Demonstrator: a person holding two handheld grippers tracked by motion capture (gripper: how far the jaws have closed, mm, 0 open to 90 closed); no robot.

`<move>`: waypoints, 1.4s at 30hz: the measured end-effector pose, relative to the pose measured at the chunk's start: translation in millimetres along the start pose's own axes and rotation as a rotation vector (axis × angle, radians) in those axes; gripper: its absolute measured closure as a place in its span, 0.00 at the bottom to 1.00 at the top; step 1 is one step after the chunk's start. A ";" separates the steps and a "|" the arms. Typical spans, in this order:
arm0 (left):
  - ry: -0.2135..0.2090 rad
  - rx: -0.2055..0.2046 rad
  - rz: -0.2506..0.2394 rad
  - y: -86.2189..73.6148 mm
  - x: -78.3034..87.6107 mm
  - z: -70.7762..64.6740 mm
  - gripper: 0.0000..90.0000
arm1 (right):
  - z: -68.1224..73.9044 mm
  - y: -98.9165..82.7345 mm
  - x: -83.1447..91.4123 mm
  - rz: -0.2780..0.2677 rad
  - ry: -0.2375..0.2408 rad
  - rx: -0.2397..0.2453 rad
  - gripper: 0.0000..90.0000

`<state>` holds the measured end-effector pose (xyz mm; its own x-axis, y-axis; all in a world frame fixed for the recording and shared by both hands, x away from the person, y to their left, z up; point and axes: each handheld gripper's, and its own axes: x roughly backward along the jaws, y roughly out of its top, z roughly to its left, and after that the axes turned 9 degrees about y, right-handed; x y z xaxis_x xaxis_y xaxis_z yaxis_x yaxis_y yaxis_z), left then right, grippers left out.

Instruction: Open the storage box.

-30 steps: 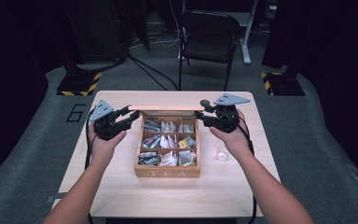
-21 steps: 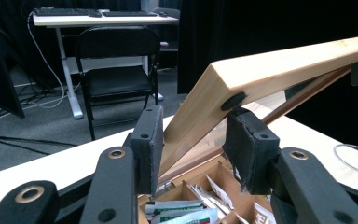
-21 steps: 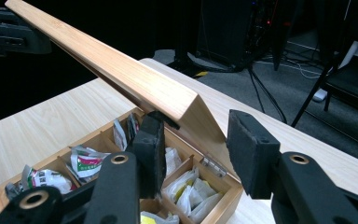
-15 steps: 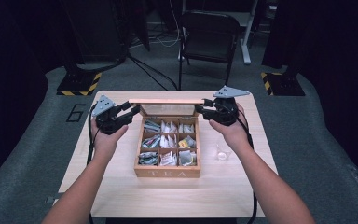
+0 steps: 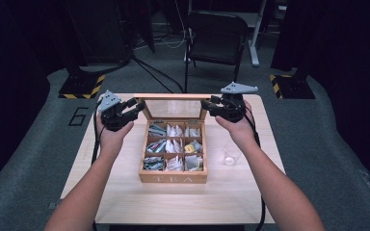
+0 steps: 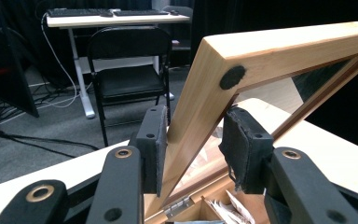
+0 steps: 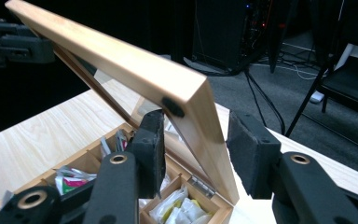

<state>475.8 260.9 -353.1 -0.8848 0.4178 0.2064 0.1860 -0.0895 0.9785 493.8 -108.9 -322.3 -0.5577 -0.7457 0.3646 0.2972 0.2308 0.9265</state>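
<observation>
The lid [image 5: 176,107] of the wooden tea box [image 5: 174,177] stands raised at the back of the box, tilted up on its hinge [image 6: 179,206], its glass pane framed in pale wood. The box sits in the middle of the desk [image 5: 120,192], its nine compartments packed with tea bags [image 5: 175,146] and the letters TEA on its front wall.

At the lid's left edge, the left gripper [image 5: 136,106] has the frame between its jaws — in the left gripper view the left gripper [image 6: 196,149] straddles the wooden side rail, the left pad flat against the wood, the right pad just at the inner edge; the jaws have just been closing on that rail and now grip it. A dark round bumper [image 6: 233,77] shows on the corner of the frame just above.

At the lid's right edge, the right gripper [image 5: 207,107] reaches in from the other side. In the right gripper view the right gripper [image 7: 196,151] has the frame's corner between its jaws, the left pad against the inner face, the right pad standing clear of the wood — the jaws are open around the rail.

Outward: a small clear cup [image 5: 231,155] stands on the desk just right of the box, near the right forearm. Beyond the desk a black folding chair [image 5: 217,38] stands on the grey floor.
</observation>
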 end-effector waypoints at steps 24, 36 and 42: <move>0.001 0.033 -0.015 6.5 -18.6 9.7 0.68 | -24.1 -9.6 -31.8 0.019 -0.031 -0.019 0.67; 0.003 0.049 0.039 1.7 -30.1 13.7 0.68 | -29.8 -8.2 -34.8 0.009 -0.029 -0.044 0.68; -0.001 0.046 0.066 -2.0 -35.0 16.1 0.67 | -31.1 -5.6 -36.7 0.021 -0.036 -0.037 0.69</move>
<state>513.3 261.0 -362.3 -0.8695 0.4130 0.2708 0.2636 -0.0755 0.9617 536.7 -102.3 -343.8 -0.5780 -0.7182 0.3875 0.3374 0.2220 0.9148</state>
